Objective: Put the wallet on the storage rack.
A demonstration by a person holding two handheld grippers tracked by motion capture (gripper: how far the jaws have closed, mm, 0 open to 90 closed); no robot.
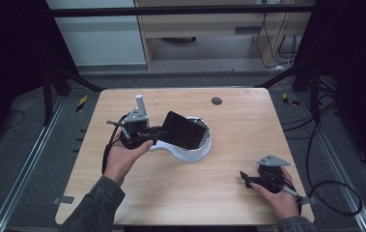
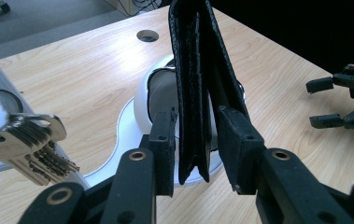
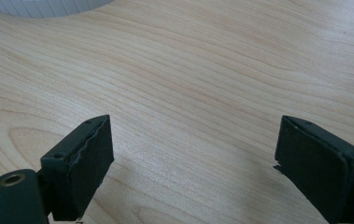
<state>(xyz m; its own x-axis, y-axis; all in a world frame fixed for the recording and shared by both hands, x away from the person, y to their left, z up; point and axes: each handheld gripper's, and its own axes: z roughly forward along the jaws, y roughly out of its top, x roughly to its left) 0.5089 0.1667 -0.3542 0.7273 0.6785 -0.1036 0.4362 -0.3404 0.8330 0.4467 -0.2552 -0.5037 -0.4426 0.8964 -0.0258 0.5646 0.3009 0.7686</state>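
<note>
I am gripping a black wallet [image 2: 198,88] in my left claw [image 2: 195,156], its jaws pressing on the folded edge, and I am holding it tilted just above a white dish [image 1: 190,153] near the middle of the counter [image 1: 238,140]. In the left gripper view a bunch of keys [image 2: 23,144] is hanging close at the left, and my right claw [image 1: 246,180] is showing far off at the right edge. That right claw is resting low over bare wood near the front right corner, its jaws standing wide apart with nothing between them. A small round grey cap [image 1: 216,101] is sitting in the counter toward the far edge. The counter is pale wood grain; around it grey floor [image 1: 21,145], dark frame bars and loose cables [image 1: 335,193] are lying.
</note>
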